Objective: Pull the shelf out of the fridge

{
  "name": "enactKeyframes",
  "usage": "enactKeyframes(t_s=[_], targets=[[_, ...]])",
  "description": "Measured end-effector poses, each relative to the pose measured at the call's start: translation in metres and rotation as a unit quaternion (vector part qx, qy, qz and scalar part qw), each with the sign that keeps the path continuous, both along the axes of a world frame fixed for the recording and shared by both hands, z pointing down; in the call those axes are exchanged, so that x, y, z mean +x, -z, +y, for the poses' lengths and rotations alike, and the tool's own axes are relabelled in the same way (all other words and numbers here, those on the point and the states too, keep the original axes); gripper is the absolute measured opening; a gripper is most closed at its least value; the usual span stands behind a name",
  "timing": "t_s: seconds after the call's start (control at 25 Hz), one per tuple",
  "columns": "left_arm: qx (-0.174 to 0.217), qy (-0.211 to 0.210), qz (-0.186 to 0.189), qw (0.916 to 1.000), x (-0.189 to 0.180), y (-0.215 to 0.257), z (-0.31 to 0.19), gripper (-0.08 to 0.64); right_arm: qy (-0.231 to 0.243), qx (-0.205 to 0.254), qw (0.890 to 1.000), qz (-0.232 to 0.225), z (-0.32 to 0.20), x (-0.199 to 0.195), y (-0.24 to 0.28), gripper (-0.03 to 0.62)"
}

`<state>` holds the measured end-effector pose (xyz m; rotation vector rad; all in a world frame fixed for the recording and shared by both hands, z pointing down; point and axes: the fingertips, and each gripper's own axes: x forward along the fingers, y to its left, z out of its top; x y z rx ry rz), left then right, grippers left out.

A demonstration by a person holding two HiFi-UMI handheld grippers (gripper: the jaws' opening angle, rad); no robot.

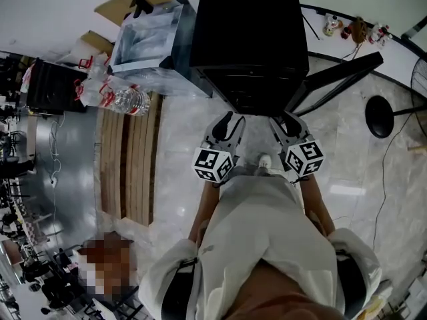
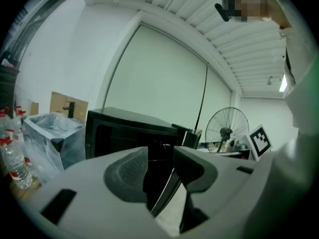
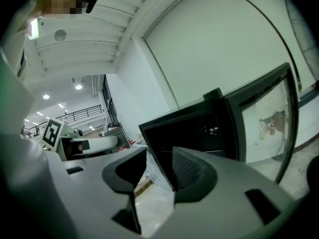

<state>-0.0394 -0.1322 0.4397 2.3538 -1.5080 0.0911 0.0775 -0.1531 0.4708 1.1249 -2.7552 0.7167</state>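
A black fridge (image 1: 247, 25) is seen from above at the far middle of the scene, with its door (image 1: 337, 75) swung wide open to the right. The shelf (image 1: 255, 89) is inside the fridge and not drawn out; only faint horizontal edges can be made out in the dark interior.

The left tongs (image 1: 230, 120) and the right tongs (image 1: 285, 122) are held side by side just in front of the open compartment. Their tips are pointed at its lower front, and the marker cubes are nearest the person.

In the left gripper view the two jaws are drawn close, with a narrow slit left between the pads and nothing clamped there. A dark edge of the fridge and pale floor are seen through the slit. The same is shown in the right gripper view (a slim gap, the left edge of the fridge front seen through it, no pad pressed on anything), so both tongs are released. Whether the tips touch the fridge cannot be told from the head view.

Just to the left of the fridge a bin lined with a clear bag (image 1: 143, 39) is set. Water bottles (image 1: 127, 100) are gathered nearer, at the far end of a wooden pallet (image 1: 130, 165). A fan (image 2: 227, 128) is seen to the right, beyond the door.
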Motion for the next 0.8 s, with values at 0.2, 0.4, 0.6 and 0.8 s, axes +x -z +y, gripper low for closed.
enactKeyframes(t_s=[0.2, 0.4, 0.6, 0.8], targets=[[-0.026, 0.028, 0.051, 0.998, -0.008, -0.018, -0.009, 0.166, 0.002, -0.031, 0.999, -0.022, -0.009, -0.003, -0.018, 0.161], [-0.041, 0.037, 0.085, 0.9948, -0.016, -0.033, -0.014, 0.166, -0.006, -0.053, 0.997, -0.049, -0.016, -0.011, -0.032, 0.186], [-0.047, 0.024, 0.084, 0.995, -0.015, -0.047, -0.028, 0.166, -0.032, -0.056, 0.996, -0.06, -0.027, -0.016, -0.038, 0.186], [-0.055, 0.022, 0.085, 0.9947, -0.017, -0.065, -0.049, 0.166, -0.053, -0.066, 0.995, -0.058, -0.044, -0.018, -0.047, 0.184]])
